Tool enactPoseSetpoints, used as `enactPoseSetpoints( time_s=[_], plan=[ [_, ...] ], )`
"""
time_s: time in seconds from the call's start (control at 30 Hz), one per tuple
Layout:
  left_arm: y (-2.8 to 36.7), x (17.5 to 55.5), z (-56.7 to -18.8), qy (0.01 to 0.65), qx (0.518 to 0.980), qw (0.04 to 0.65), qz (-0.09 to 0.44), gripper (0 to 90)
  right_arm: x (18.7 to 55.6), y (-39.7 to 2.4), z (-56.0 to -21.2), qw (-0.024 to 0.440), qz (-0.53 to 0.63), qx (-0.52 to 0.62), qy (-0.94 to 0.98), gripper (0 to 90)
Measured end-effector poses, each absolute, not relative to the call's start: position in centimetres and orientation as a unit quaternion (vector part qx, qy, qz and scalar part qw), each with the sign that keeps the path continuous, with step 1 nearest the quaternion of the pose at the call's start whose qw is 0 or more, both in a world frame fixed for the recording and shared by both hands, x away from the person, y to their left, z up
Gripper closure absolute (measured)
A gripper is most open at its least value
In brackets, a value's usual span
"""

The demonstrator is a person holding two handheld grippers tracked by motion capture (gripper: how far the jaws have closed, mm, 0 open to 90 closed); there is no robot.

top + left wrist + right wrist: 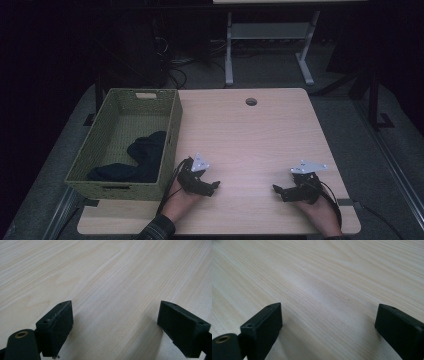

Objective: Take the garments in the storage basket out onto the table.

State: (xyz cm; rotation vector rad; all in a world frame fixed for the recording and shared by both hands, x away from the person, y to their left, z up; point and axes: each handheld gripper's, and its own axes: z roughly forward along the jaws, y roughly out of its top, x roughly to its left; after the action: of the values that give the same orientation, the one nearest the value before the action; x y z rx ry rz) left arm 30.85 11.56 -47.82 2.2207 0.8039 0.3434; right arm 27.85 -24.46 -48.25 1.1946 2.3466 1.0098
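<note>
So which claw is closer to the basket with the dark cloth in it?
The left claw. It sits just right of the basket, near its front corner. The right claw is far off toward the table's right side.

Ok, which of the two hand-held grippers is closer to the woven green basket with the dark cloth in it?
The left hand-held gripper: it rests right beside the woven green basket, while the right hand-held gripper sits far across the pale wooden table.

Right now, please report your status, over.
Left gripper and right gripper open, empty, low over table. Dark cloth lies in basket. Nothing in the way.
</note>
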Motion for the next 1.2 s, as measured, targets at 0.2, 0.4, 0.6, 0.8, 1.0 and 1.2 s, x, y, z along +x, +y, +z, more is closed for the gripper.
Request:
enactPoseSetpoints(
  time_s=[0.2,0.4,0.6,0.8,1.0,1.2],
  plan=[
    [11.54,30.84,-47.82,0.313,0.865,0.369,0.134,12.8,27.83,-24.47,-48.24,0.160,0.352,0.419,0.821,7.1],
    [11.50,30.84,-47.85,0.313,0.864,0.370,0.134,12.7,27.82,-24.44,-48.24,0.158,0.353,0.420,0.821,7.1],
    [11.39,30.89,-47.68,0.311,0.869,0.362,0.131,13.0,27.83,-24.46,-48.24,0.159,0.352,0.419,0.822,7.1],
    [11.14,31.04,-47.43,0.310,0.874,0.354,0.122,13.3,27.83,-24.46,-48.24,0.159,0.352,0.419,0.821,7.1],
    [11.02,31.33,-47.25,0.306,0.878,0.351,0.112,13.5,27.83,-24.46,-48.24,0.159,0.352,0.419,0.822,7.1],
    [10.85,31.45,-47.06,0.301,0.881,0.348,0.112,13.5,27.83,-24.46,-48.24,0.159,0.352,0.419,0.822,7.1]
  ],
)
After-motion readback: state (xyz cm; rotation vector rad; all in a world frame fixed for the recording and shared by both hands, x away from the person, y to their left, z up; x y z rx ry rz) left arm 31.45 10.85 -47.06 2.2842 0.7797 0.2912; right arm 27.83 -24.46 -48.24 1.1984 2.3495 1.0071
